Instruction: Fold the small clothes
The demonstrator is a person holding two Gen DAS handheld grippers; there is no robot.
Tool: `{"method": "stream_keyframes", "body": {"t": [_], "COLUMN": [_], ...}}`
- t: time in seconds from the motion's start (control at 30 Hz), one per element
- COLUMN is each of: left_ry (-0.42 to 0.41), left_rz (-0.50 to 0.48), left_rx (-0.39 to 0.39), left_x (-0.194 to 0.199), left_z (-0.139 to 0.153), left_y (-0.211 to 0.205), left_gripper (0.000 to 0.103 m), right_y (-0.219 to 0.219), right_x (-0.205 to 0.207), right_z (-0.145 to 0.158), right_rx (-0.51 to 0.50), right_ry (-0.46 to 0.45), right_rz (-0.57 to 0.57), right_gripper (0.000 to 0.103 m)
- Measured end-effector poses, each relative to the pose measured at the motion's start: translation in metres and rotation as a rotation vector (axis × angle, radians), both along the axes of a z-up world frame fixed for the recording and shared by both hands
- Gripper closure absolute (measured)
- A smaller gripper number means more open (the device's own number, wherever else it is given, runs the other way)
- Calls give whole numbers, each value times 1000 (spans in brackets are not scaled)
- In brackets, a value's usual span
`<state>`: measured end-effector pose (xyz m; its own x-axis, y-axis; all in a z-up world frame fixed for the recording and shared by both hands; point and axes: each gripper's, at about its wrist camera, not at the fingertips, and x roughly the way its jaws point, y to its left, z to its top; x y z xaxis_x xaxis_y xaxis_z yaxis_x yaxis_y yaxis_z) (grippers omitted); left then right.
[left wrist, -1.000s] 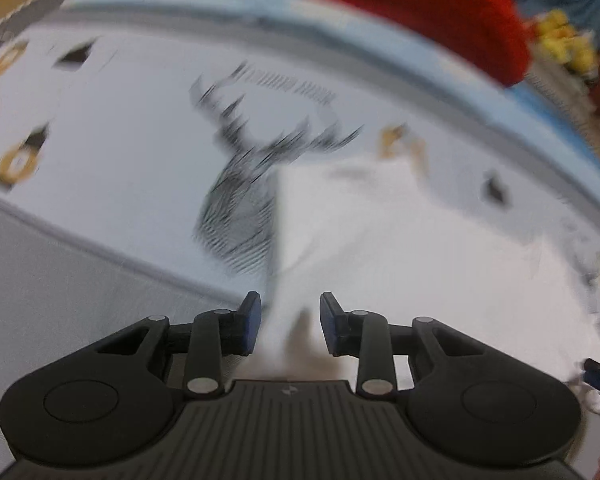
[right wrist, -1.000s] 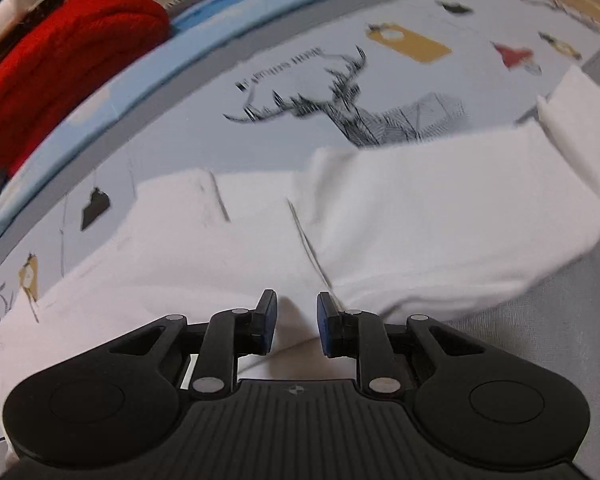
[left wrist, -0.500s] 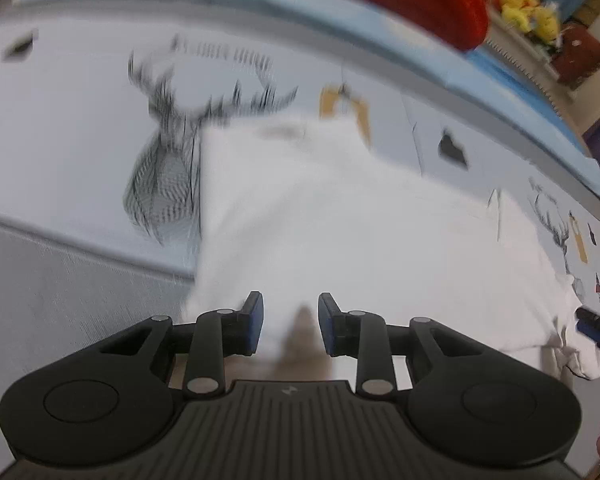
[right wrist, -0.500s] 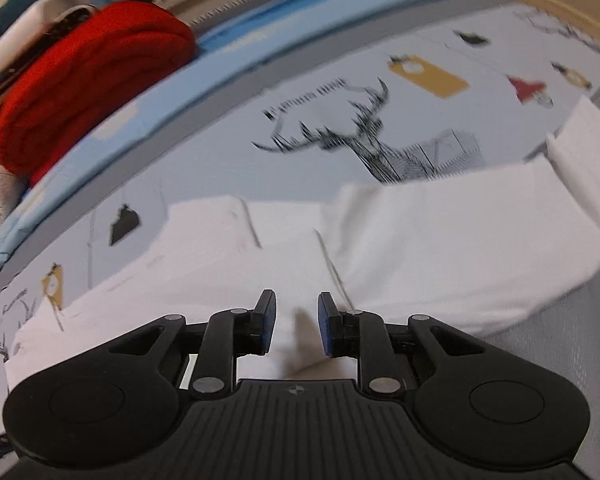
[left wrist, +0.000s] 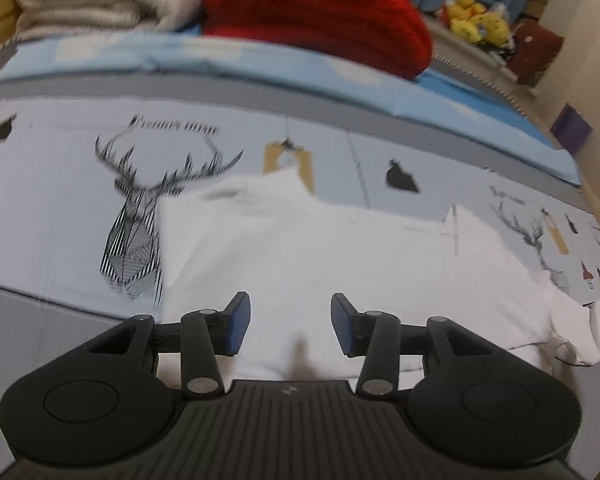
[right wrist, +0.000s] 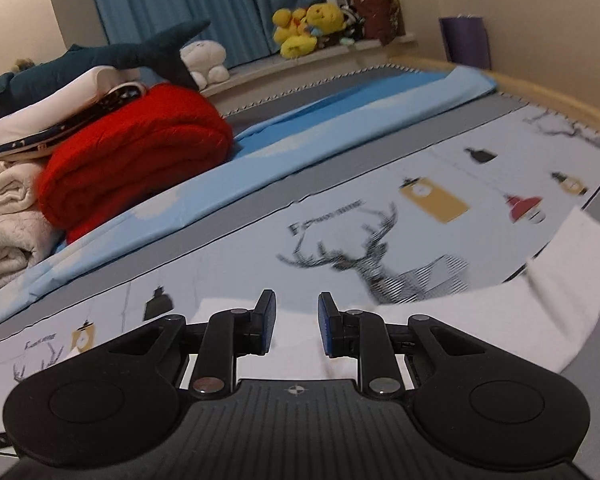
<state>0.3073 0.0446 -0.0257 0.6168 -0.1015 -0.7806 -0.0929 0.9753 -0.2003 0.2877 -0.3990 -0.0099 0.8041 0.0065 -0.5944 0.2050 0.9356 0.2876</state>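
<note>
White garment (left wrist: 340, 264), folded into a long band, lies flat on my deer-print sheet (left wrist: 60, 184). Left view: my left gripper (left wrist: 290, 330) hangs over its near edge, jaws opening, nothing between the pads. Red blanket (left wrist: 312, 16) sits beyond. Right view: my right gripper (right wrist: 292, 328) hangs above the garment (right wrist: 500, 320), jaws narrowly apart, gripping nothing; plush toys (right wrist: 304, 28) line the sill.

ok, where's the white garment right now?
Left wrist view: the white garment lies flat on the deer-print sheet, just right of the deer head print, directly ahead of the opening left claw.
</note>
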Motion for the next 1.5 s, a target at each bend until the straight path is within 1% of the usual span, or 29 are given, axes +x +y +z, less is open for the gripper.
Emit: {"method": "stream_keyframes", "body": {"t": [0.03, 0.1, 0.2, 0.3, 0.43, 0.47, 0.53, 0.6, 0.63, 0.7, 0.73, 0.77, 0.83, 0.87, 0.9, 1.0, 1.07, 1.1, 1.23, 1.27, 1.3, 1.33, 1.4, 1.5], "left_ry": [-22, -57, -85, -108, -147, -151, -153, -148, -142, -125, -116, -106, -93, -91, -91, -86, -84, -83, -76, -76, -75, -74, -76, -78], "left_rz": [0, 3, -9, -19, -11, -8, -12, -29, -38, -53, -56, -57, -64, -65, -64, -73, -85, -90, -91, -88, -86, -84, -80, -73], "left_rx": [5, 9, 3, 21, 40, 35, 21, 13, 10, 1, -2, -2, -7, -10, -12, -13, -8, -8, -17, -21, -25, -28, -33, -41], "left_x": [0, -3, -7, -9, -12, -12, -12, -12, -12, -10, -9, -8, -7, -7, -7, -8, -8, -9, -8, -7, -7, -6, -6, -6], "left_z": [3, 8, 13, 14, 17, 18, 19, 18, 17, 14, 11, 10, 7, 7, 7, 5, 4, 3, 2, 2, 2, 3, 4, 7], "left_y": [-1, -3, -4, -5, -6, -6, -7, -11, -13, -15, -16, -16, -16, -16, -16, -18, -22, -23, -22, -21, -19, -18, -15, -8], "left_gripper": [48, 45, 44, 43, 29, 27, 25, 23, 22, 22, 22, 22, 22, 22, 22, 22, 22, 22, 22, 22, 22, 22, 22, 22], "right_y": [-5, -20, -44, -75, -125, -137, -167, -198, -209, -225, -228, -234, -248, -251, -256, -265, -269, -268, -257, -255, -251, -249, -244, -234], "right_x": [-1, -5, -8, -13, -21, -23, -25, -28, -29, -33, -36, -40, -44, -43, -42, -34, -29, -23, -7, -4, -1, 1, 4, 5], "right_z": [1, 5, 10, 13, 9, 5, -10, -32, -43, -63, -70, -78, -93, -98, -105, -119, -124, -125, -124, -124, -124, -125, -124, -114], "right_rx": [-7, -19, -22, -47, -61, -59, -16, 87, 134, 181, 201, 241, 332, 350, 360, 351, 330, 295, 164, 140, 115, 106, 94, 39], "right_ry": [-1, -3, -11, -23, -27, -18, 22, 81, 114, 174, 191, 201, 204, 205, 205, 203, 182, 166, 163, 163, 160, 160, 156, 133], "right_rz": [-5, -37, -90, -145, -237, -264, -341, -414, -435, -500, -535, -569, -603, -609, -616, -636, -637, -626, -602, -606, -610, -608, -620, -645], "right_gripper": [79, 77, 76, 76, 76, 76, 76, 76, 76, 76, 76, 75, 70, 67, 67, 67, 67, 67, 67, 70, 84, 93, 95, 96]}}
